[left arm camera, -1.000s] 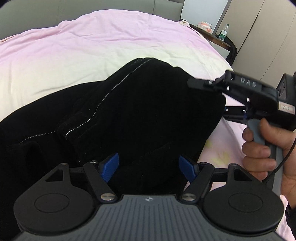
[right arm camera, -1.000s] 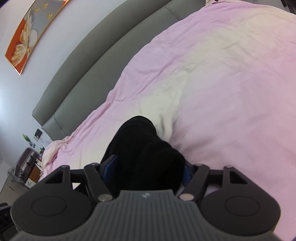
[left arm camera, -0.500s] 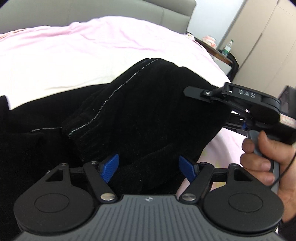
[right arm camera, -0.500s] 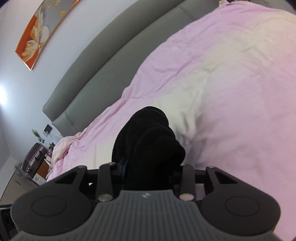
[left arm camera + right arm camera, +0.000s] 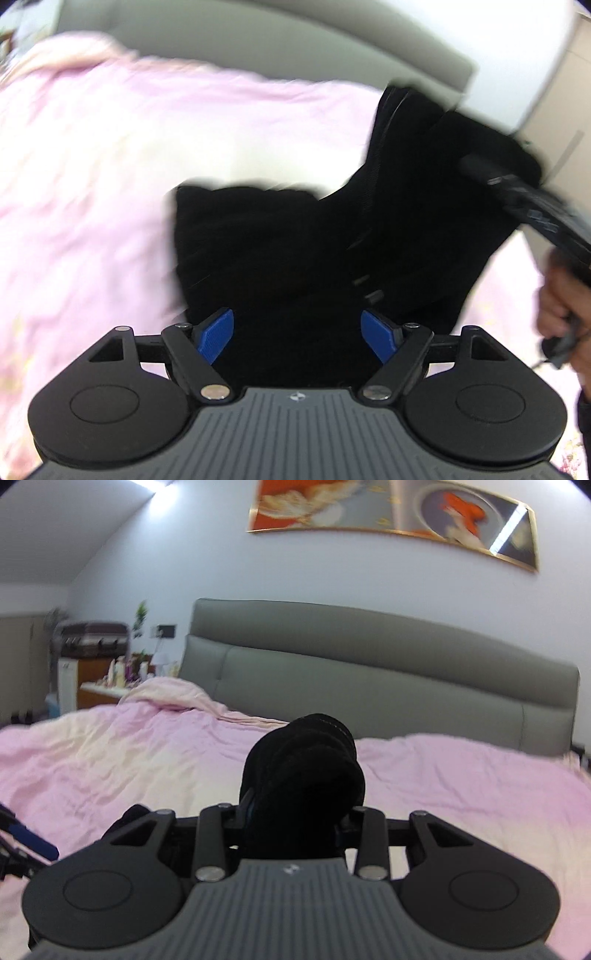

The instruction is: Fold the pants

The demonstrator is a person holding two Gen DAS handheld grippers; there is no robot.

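Observation:
The black pants (image 5: 295,251) hang bunched over the pink bed. In the left wrist view my left gripper (image 5: 297,334) has its blue pads (image 5: 216,334) wide apart, with black cloth lying between them but not pinched. My right gripper (image 5: 532,206) shows at the upper right of that view, lifting a corner of the pants. In the right wrist view my right gripper (image 5: 295,814) is shut on a thick wad of the pants (image 5: 303,760), held above the bed.
The pink sheet (image 5: 110,760) covers the bed. A grey padded headboard (image 5: 369,672) stands behind it. A nightstand with bottles (image 5: 118,675) is at the far left. A hand (image 5: 561,306) holds the right gripper's handle.
The right gripper has closed on the pants and swung up to level, now facing the headboard. The left view has swung fast and is blurred; its jaws stayed open.

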